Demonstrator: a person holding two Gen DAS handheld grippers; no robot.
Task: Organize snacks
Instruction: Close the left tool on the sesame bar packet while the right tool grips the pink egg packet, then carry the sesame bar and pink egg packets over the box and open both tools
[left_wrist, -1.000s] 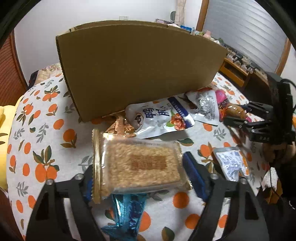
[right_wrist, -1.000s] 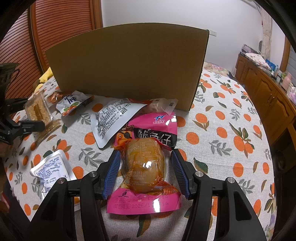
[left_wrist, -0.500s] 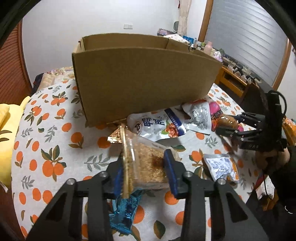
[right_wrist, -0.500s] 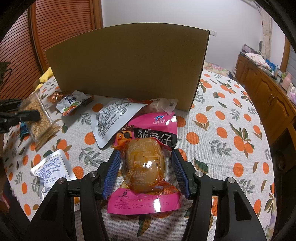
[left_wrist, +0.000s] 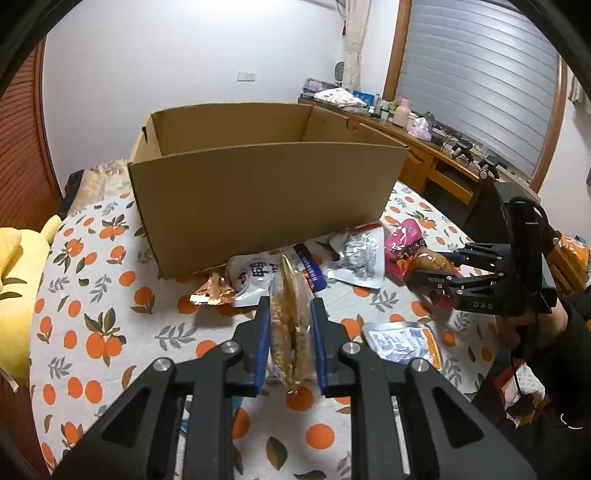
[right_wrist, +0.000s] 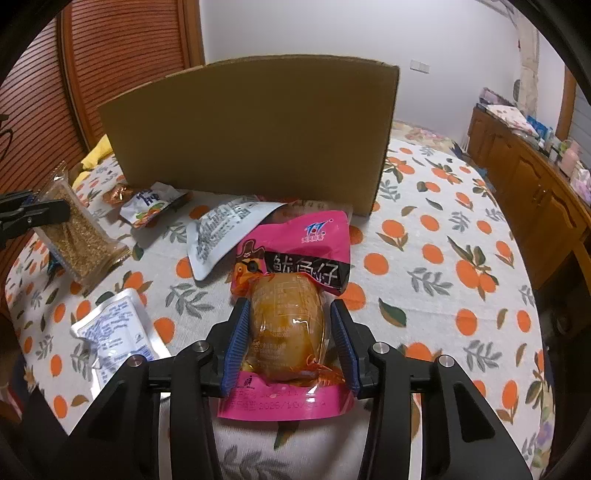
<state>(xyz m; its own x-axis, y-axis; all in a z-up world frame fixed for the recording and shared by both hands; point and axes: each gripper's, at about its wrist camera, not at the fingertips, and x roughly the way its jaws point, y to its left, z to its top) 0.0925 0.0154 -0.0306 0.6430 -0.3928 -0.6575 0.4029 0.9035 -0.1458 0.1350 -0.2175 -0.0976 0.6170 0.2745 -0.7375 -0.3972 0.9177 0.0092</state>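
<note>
My left gripper (left_wrist: 290, 306) is shut on a clear packet of golden grain bar (left_wrist: 290, 325), held edge-on above the orange-print tablecloth (left_wrist: 110, 295). The right wrist view shows that packet (right_wrist: 79, 240) hanging at the far left. My right gripper (right_wrist: 290, 306) sits low on the table, its jaws closing around a brown vacuum-packed snack (right_wrist: 288, 317). That snack lies on a pink packet (right_wrist: 314, 232), and a thin gap still shows at the right pad. An open-topped cardboard box (left_wrist: 266, 192) stands behind the snacks.
In front of the box lie silver pouches (left_wrist: 358, 254), a white-blue pouch (left_wrist: 255, 277) and a gold wrapper (left_wrist: 212, 291). A white packet (left_wrist: 402, 339) rests near the right gripper. A yellow plush (left_wrist: 18, 288) sits at the left edge, and wooden cabinets (right_wrist: 532, 192) line the right.
My left gripper closed on the grain bar packet, which turned edge-on, and lifted it off the table toward the box. The right gripper stayed put and its jaws narrowed around the brown snack.
</note>
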